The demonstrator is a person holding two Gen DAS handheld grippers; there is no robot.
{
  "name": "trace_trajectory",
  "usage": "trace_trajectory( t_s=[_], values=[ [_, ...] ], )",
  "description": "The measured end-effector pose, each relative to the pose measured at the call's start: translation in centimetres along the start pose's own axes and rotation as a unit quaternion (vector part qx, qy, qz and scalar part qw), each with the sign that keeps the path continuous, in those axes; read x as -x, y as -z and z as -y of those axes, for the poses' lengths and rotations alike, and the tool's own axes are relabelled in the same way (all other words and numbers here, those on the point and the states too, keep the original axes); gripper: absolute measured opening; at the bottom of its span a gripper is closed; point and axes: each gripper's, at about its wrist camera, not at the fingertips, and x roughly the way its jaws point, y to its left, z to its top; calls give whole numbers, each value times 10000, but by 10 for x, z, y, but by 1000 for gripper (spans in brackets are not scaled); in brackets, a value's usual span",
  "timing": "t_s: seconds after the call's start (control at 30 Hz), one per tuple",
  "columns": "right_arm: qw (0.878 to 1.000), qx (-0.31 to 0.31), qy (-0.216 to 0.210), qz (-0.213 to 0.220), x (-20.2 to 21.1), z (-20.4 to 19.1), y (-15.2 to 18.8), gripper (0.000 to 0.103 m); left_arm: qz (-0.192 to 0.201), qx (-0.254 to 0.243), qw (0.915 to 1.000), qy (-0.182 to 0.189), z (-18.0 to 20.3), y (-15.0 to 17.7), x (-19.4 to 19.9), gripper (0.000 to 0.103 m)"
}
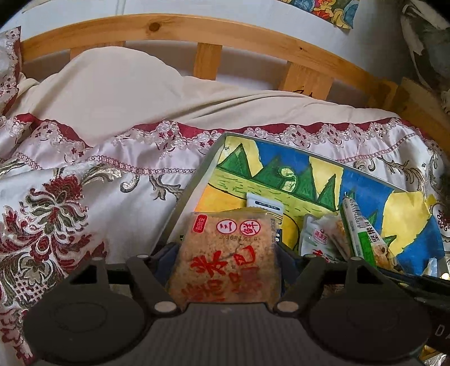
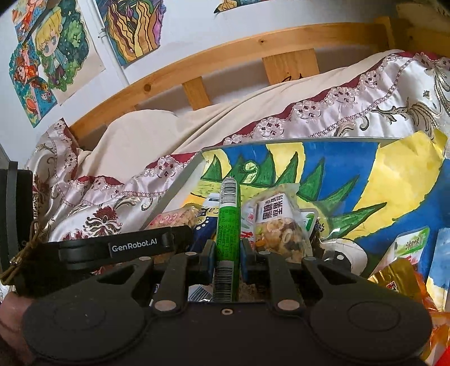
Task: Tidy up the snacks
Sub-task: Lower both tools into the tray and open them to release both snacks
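Two snacks are in hand at once, one per gripper; sorting looks mid-way at best.

Bed: an embroidered bedspread [image 1: 70, 197] fills the field ahead and to the left of the left gripper, with a wooden headboard [image 1: 168, 26] beyond it.

Tray: a grey-rimmed tray [image 1: 197, 180], lined with a crayon drawing, lies ahead and to the right of the left gripper and directly ahead of the right one. Judged to be the working area; whether it is source or destination cannot be told.

Loose stock: ahead and right of the right gripper sit a clear nut-mix pouch [image 2: 279, 225], a green-and-white packet [image 2: 412, 242] and an orange-gold packet [image 2: 393, 277], lying at mixed angles and partly overlapping. No tidy rows or groups are visible, so most of the arranging appears left to do.

Left gripper [image 1: 226, 253]: fingers set fairly wide, clamped on both edges of a square rice-cracker pack [image 1: 225, 253], its red print facing the camera, held above the tray's near edge.

Right gripper [image 2: 227, 253]: jaws narrow, pinching a slim green snack stick [image 2: 228, 219] that stands upright between the blue pads [image 2: 210, 259], its top projecting forward over the tray.
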Motion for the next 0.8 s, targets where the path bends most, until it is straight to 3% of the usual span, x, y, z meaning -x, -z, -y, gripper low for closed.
trace_trajectory(
  t_s=[0.47, 0.8],
  values=[
    [10000, 17, 14, -9, 0, 0, 4, 22, 16, 100, 9999, 45, 0, 1, 6, 80],
    [9999, 142, -13, 67, 5, -6, 8, 36, 238, 131, 9996, 55, -3, 1, 22, 90]
  ],
)
